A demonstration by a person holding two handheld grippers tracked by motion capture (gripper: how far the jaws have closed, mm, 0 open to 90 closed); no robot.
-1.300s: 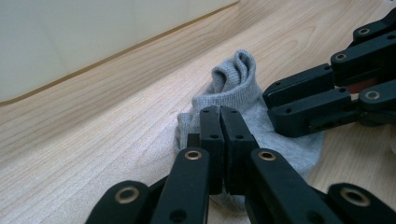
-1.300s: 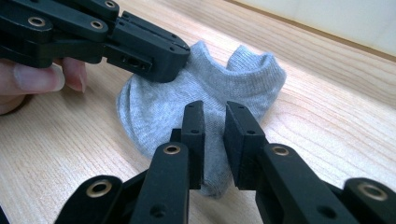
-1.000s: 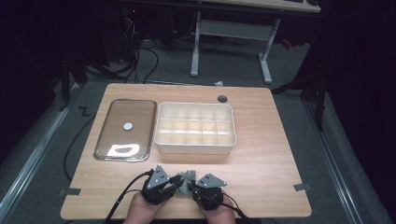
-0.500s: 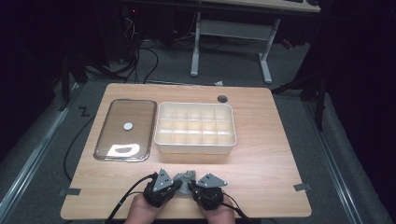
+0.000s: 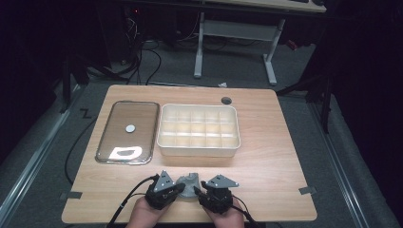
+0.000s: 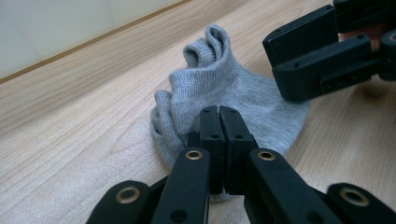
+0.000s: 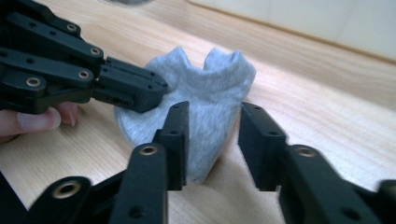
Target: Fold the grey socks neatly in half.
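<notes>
A small grey sock [image 5: 190, 182] lies crumpled on the wooden table [image 5: 266, 156] near its front edge, between my two grippers. My left gripper [image 6: 219, 112] is shut, its jaw tips pinching the sock's [image 6: 224, 79] near edge; from the right gripper view it [image 7: 159, 91] bites the cloth at the left side. My right gripper [image 7: 215, 112] has just been opening; its jaws stand apart with the sock's [image 7: 210, 88] lower end between them, pads not pressing. In the high view the left gripper [image 5: 180, 188] and right gripper [image 5: 202, 188] face each other across the sock.
A white box [image 5: 198, 147] divided into several compartments stands mid-table. A clear lid [image 5: 127, 114] lies flat to its left. A round cable hole [image 5: 226, 100] sits at the back. Bare wood stretches to the right of the grippers.
Both hands keep their place at the front edge with the sock between them. No shift of the sock, box or lid shows in the high view.
</notes>
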